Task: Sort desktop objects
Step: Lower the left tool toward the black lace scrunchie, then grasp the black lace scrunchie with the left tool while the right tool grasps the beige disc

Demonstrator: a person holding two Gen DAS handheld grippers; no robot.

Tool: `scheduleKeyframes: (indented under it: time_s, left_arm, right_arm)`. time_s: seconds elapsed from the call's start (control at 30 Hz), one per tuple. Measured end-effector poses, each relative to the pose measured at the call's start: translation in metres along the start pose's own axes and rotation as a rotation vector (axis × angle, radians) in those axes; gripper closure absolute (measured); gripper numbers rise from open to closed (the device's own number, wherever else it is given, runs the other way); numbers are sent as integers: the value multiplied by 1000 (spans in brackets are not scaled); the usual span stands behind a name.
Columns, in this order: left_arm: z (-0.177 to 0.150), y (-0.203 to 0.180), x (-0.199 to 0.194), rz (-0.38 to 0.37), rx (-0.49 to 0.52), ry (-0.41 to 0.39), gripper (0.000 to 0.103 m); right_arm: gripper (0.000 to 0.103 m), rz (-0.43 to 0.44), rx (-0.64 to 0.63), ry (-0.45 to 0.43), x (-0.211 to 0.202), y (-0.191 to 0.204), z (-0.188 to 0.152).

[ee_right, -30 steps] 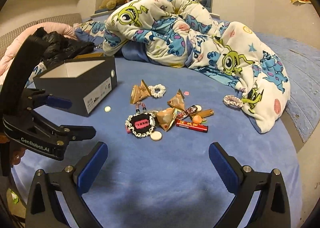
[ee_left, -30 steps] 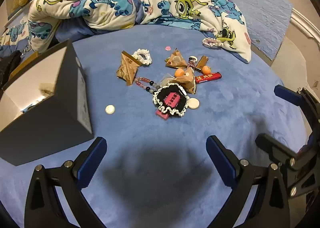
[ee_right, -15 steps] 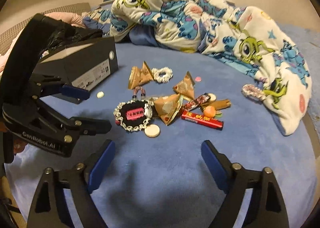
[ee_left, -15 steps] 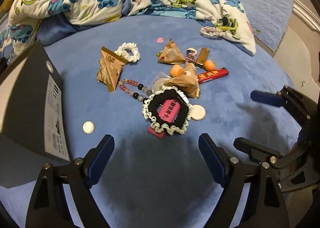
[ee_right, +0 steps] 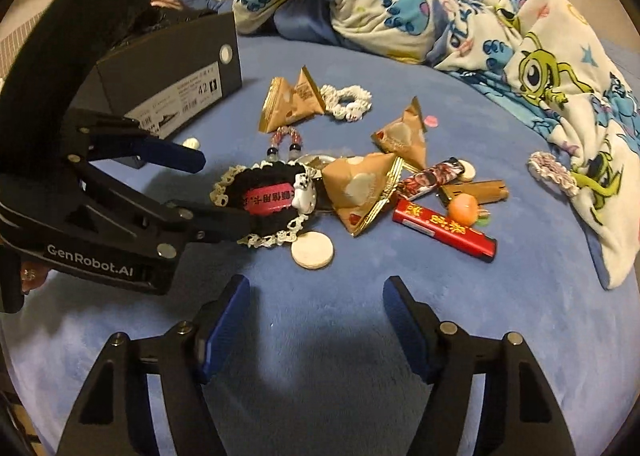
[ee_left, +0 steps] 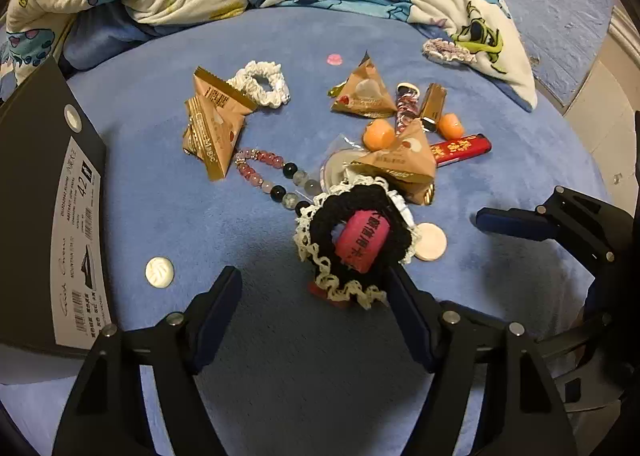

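On the blue bed (ee_left: 168,215) lies a small heap of things, and I take the black scrunchie with cream lace (ee_left: 354,244) as my landmark; a pink tube (ee_left: 362,242) sits in its ring. The left tongs (ee_left: 314,288) are closing with nothing between the fingers yet; the scrunchie is just in front of them, near the right finger. The right tongs (ee_right: 316,296) are also closing, empty, just before a round white tablet (ee_right: 312,250) beside the scrunchie. Behind the scrunchie lies a bead bracelet (ee_left: 272,175); to its right, a red lighter (ee_right: 444,232); far left, a black shoebox (ee_left: 44,191).
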State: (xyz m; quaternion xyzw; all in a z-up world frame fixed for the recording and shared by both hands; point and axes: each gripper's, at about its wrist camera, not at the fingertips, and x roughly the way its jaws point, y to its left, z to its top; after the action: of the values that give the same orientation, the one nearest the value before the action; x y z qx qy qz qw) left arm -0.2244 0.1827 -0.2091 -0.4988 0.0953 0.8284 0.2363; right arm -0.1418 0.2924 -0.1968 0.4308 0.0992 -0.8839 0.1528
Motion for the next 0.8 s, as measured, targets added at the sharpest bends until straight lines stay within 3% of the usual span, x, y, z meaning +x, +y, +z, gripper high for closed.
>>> scheduleKeyframes:
  time_s: [0.13,0.37,0.6,0.8]
  left_arm:
    - [0,2,5,-10,-14,5,31]
    - [1,2,6,-31,-18,-2,43]
    - [4,1,5,-79,-24,-8,65]
    - [5,-1,6,-75,-18,-17,67]
  right_arm:
    - [36,8,9,19,8,-1,3]
    - [36,17,26,21,16,-6,9]
    - [36,22,18,14,21,-6,14]
    - [36,35,22,8,22,-8,15]
